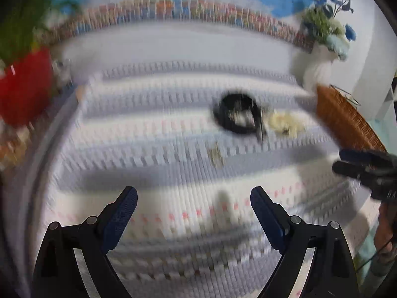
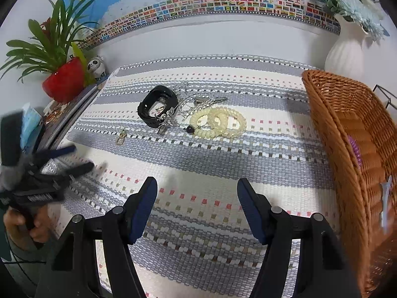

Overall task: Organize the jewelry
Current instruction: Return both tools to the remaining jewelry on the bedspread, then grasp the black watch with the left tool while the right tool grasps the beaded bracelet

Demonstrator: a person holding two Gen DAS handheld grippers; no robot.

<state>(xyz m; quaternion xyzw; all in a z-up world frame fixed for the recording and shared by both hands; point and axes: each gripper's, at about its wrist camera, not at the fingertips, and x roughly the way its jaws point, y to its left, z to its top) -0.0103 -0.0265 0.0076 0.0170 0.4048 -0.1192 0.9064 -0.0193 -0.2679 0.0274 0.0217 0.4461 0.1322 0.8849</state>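
Woven matting point(image 2: 198, 164) in grey, cream and white stripes covers the table, sharp in the right wrist view but smeared by motion blur in the left wrist view. Nearest the right camera, the right gripper point(image 2: 197, 186) hangs over bare mat with its jaws apart and nothing between them. The left gripper point(image 1: 194, 195) likewise stands wide apart over the mat, holding nothing; in the right wrist view it appears blurred at the left edge, with part of a hand point(image 2: 27, 226) cut off below it.

Further out, a small gold pendant point(image 2: 120, 137) lies alone on the mat. Beyond it sits the jewelry pile: a black strap point(image 2: 155, 105) looped on its side, a tangle of silver chain point(image 2: 184, 108) touching it, and cream bead bracelets point(image 2: 218, 121) overlapping each other just to the right. How many chains make up the tangle cannot be told. In the left wrist view only the dark loop and a pale yellow smudge can be made out.

At the right stands a wicker basket point(image 2: 347, 114), its far end cut off by the frame; something purple point(image 2: 353, 149) shows inside, mostly hidden by the wall. Behind are a white vase point(image 2: 345, 52) of blue flowers, a red pot point(image 2: 64, 82) with a green plant, a small panda figure point(image 2: 96, 66), and a map with a strip of flags point(image 2: 223, 2) on the wall.
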